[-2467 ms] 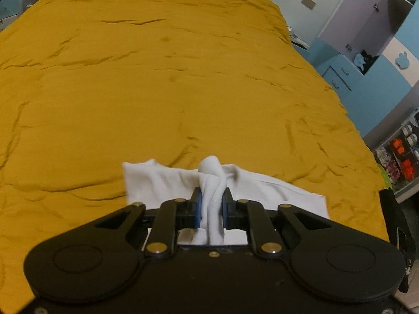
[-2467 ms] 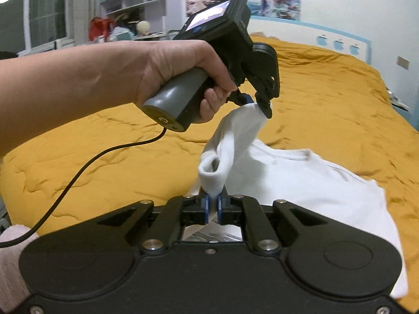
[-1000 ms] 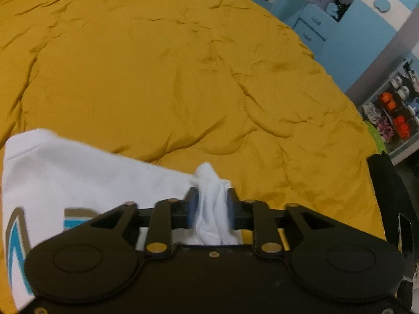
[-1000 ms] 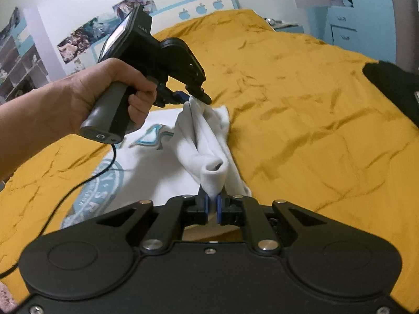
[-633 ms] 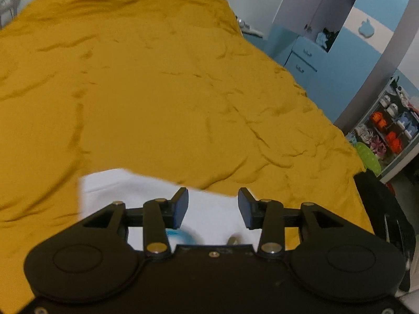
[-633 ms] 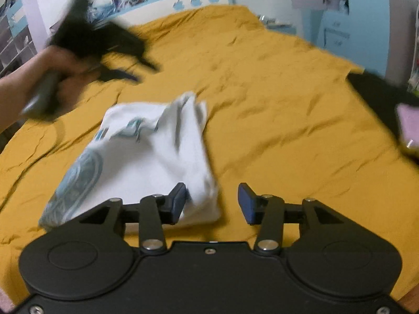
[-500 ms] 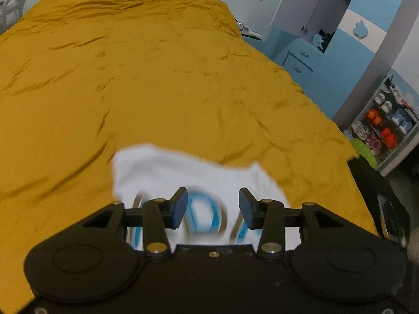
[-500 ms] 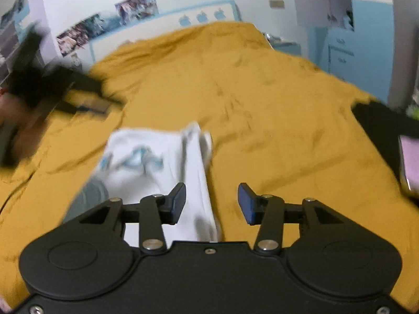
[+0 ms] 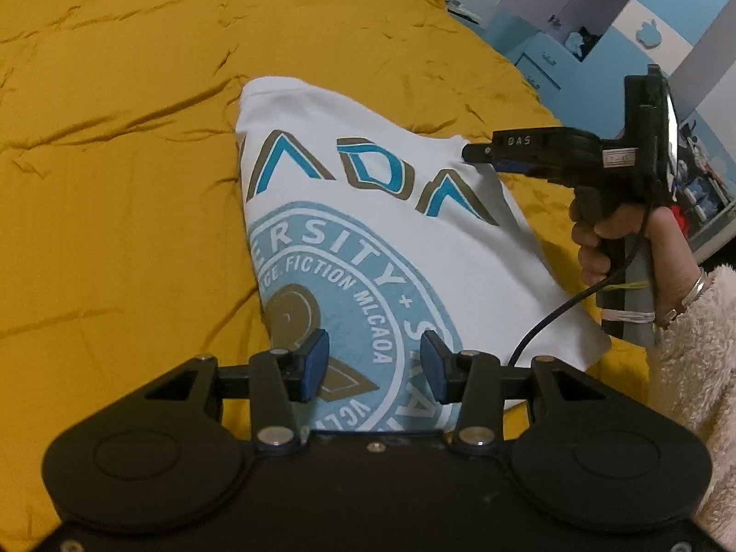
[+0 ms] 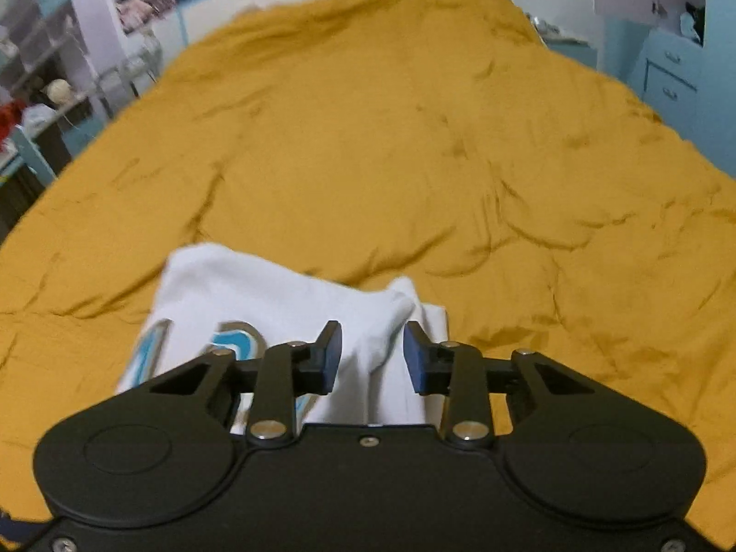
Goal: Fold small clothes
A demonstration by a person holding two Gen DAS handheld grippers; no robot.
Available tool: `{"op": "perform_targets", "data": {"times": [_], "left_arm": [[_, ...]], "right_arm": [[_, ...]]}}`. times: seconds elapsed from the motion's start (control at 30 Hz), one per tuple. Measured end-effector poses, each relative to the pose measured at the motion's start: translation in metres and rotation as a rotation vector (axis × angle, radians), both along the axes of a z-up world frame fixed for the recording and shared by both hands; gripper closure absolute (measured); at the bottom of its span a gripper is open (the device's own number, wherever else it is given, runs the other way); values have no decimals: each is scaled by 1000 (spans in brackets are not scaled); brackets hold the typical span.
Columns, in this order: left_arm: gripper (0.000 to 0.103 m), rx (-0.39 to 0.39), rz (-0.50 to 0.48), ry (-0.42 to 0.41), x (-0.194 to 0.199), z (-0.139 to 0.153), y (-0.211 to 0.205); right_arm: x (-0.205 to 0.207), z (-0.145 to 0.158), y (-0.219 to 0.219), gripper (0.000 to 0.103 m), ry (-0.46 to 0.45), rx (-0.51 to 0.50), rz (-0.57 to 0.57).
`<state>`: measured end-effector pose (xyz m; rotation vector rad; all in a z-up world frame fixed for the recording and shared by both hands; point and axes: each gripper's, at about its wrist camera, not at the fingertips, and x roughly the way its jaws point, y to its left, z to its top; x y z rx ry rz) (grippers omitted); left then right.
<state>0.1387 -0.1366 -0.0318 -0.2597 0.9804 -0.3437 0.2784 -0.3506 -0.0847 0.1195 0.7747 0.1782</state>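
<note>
While lying print side up, white T-shirt [image 9: 368,239]: folded to a long panel, with a round pale-blue emblem and blue-and-brown lettering showing. One thicker fold of cloth along the right edge, seen from the right wrist.

Mustard bedspread [image 9: 138,184]: directly under the T-shirt, creased, reaching beyond it on every visible side.

Left gripper [image 9: 373,359]: poised above the emblem end of the T-shirt and angled down at it. Jaws just been opening, now set wide. Blue pads [image 9: 315,365] clear of the cloth, with nothing clamped and only the printed emblem showing through the gap.

Right gripper [image 10: 370,354]: at the lettering end of the T-shirt, by its right corner. Jaws just been closing, yet parted to a moderate gap. A raised fold of the T-shirt in that gap, clear of the pads on both sides, not pinched. Right wrist view slightly blurred. From the left wrist, seen side-on, with its tip at the T-shirt's corner; touching or just above, cannot tell.

Right hand [image 9: 607,239]: to the right of the T-shirt, wrapped round the grey handle.

Fluffy cream sleeve [image 9: 690,359]: right of the T-shirt, behind that hand.

Black cable [image 9: 552,317]: hanging from the handle across the T-shirt's right edge.

Blue drawers [image 10: 667,78]: well beyond the T-shirt, to the right.
</note>
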Motion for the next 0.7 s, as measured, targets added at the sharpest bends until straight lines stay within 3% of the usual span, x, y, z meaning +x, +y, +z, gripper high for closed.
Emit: {"op": "perform_targets", "data": {"times": [0.13, 0.17, 0.2, 0.23, 0.37, 0.47, 0.6, 0.7], "left_arm": [[57, 1, 9, 16, 3, -1, -4], [57, 4, 9, 16, 2, 0, -4], [56, 7, 10, 17, 1, 1, -5], [56, 11, 9, 17, -1, 2, -6], [54, 26, -4, 13, 4, 2, -9], [53, 23, -5, 18, 8, 0, -10], [52, 6, -4, 23, 10, -4, -9], [51, 14, -12, 21, 11, -7, -10]], "right_arm": [[9, -12, -1, 73, 65, 5, -22], [7, -13, -1, 79, 57, -6, -31], [7, -13, 0, 95, 45, -12, -31], [4, -12, 0, 96, 34, -9, -30], [-6, 9, 2, 98, -76, -70, -40], [1, 15, -2, 99, -69, -50, -45], [19, -15, -9, 100, 11, -60, -60], [22, -33, -14, 100, 17, -57, -64]]}}
